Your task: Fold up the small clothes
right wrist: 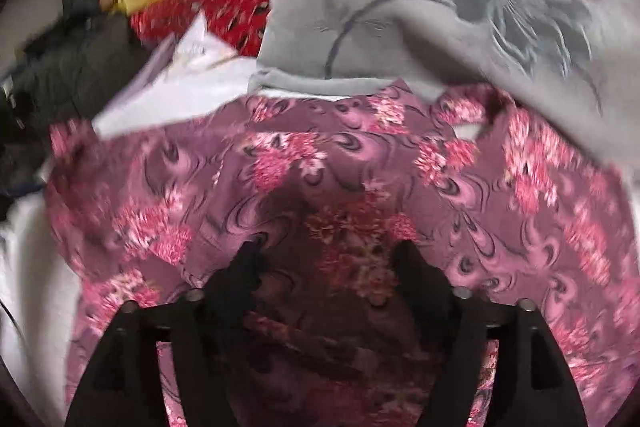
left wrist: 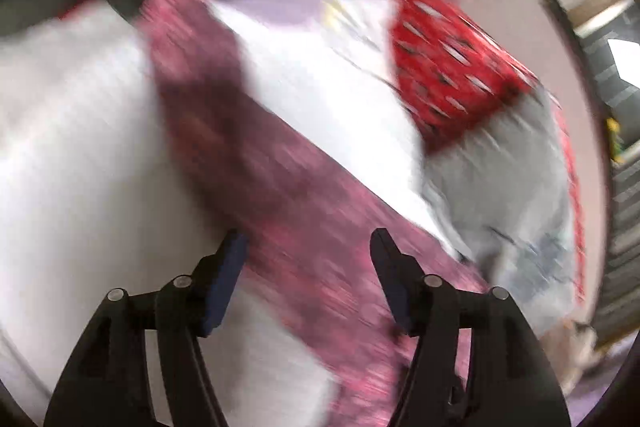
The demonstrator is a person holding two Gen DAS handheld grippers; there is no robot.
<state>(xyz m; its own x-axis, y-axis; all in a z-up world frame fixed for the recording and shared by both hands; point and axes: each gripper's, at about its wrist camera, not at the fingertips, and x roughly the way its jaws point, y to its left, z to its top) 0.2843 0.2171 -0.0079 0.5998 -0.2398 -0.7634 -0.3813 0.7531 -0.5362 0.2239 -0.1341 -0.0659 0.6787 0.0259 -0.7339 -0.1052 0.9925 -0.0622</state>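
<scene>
Both hand-held grippers stand with their jaws apart and nothing pinched between them. Right hand-held gripper [right wrist: 328, 259] hangs directly over the pink floral garment [right wrist: 344, 163], whose cloth fills the view under and ahead of its fingertips. Left hand-held gripper [left wrist: 306, 251] sits at that same garment's edge: in its blurred view the floral cloth [left wrist: 280, 187] runs as a band slanting from upper left to lower right, passing under the gap between the fingers, with the white surface [left wrist: 80, 147] on either side. The band's long axis thus lies diagonal to the left gripper. A grey printed garment [right wrist: 400, 7] overlaps the floral one's far edge. By my judgement the right one is nearer the garment's middle, the left nearer a side edge.
</scene>
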